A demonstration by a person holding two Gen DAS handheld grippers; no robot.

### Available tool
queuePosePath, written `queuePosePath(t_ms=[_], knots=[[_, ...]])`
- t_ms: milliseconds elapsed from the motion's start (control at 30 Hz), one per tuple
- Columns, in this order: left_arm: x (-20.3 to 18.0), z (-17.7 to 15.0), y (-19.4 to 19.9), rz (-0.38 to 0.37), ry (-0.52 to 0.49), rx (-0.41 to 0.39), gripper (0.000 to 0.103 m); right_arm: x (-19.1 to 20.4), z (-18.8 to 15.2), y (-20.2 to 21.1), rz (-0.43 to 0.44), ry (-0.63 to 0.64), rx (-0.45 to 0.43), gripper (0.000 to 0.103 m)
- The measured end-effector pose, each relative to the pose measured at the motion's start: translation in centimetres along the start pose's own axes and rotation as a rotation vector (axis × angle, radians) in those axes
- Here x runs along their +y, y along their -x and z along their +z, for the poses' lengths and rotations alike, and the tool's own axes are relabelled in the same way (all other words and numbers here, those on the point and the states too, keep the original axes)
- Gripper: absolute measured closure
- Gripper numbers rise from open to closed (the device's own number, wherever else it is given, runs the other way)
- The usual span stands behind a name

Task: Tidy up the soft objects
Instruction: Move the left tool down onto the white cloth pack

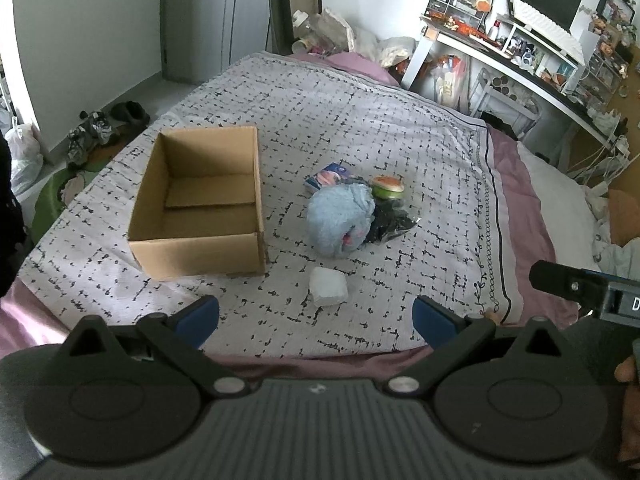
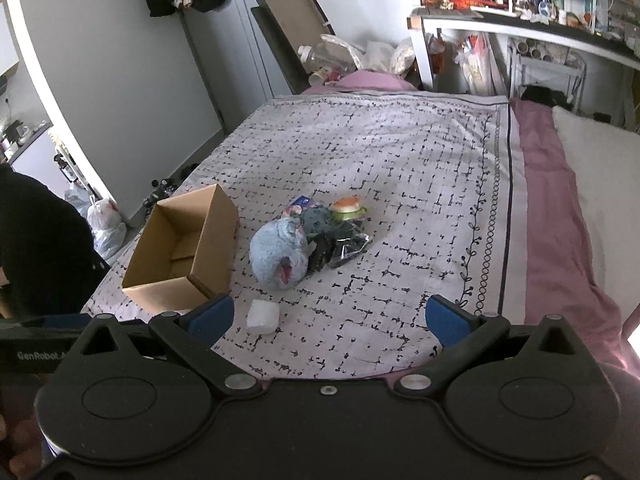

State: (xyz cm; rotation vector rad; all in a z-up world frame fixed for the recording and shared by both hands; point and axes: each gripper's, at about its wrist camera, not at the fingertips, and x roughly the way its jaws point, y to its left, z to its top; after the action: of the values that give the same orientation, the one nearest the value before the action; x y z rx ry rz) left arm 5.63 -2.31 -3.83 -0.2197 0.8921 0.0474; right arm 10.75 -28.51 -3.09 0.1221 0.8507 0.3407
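An open, empty cardboard box (image 1: 200,204) (image 2: 182,256) stands on the patterned bed cover. To its right lies a pile: a fluffy light-blue plush (image 1: 340,218) (image 2: 280,254), a green and orange soft toy (image 1: 387,187) (image 2: 349,207), a dark bag (image 1: 390,222) (image 2: 346,246) and a small printed packet (image 1: 326,176) (image 2: 298,204). A white soft block (image 1: 329,286) (image 2: 263,316) lies alone nearer me. My left gripper (image 1: 316,316) is open and empty above the bed's near edge. My right gripper (image 2: 328,318) is open and empty, also short of the objects.
The bed cover (image 1: 360,120) has a pink sheet (image 2: 552,200) along its right side. A cluttered white desk (image 1: 520,44) stands at the back right. Bags (image 1: 24,152) and shoes (image 1: 92,128) lie on the floor to the left. The right gripper's body (image 1: 588,286) shows at the left view's right edge.
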Motion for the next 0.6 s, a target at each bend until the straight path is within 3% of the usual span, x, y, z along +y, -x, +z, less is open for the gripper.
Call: queuePosePath(t_ms=[600], knots=[[0.3,1.6,-6.3,-0.027,0.049,0.049,0.003,-2.2,2.0,-5.2,0.035,-0.134,0.068,0.000]])
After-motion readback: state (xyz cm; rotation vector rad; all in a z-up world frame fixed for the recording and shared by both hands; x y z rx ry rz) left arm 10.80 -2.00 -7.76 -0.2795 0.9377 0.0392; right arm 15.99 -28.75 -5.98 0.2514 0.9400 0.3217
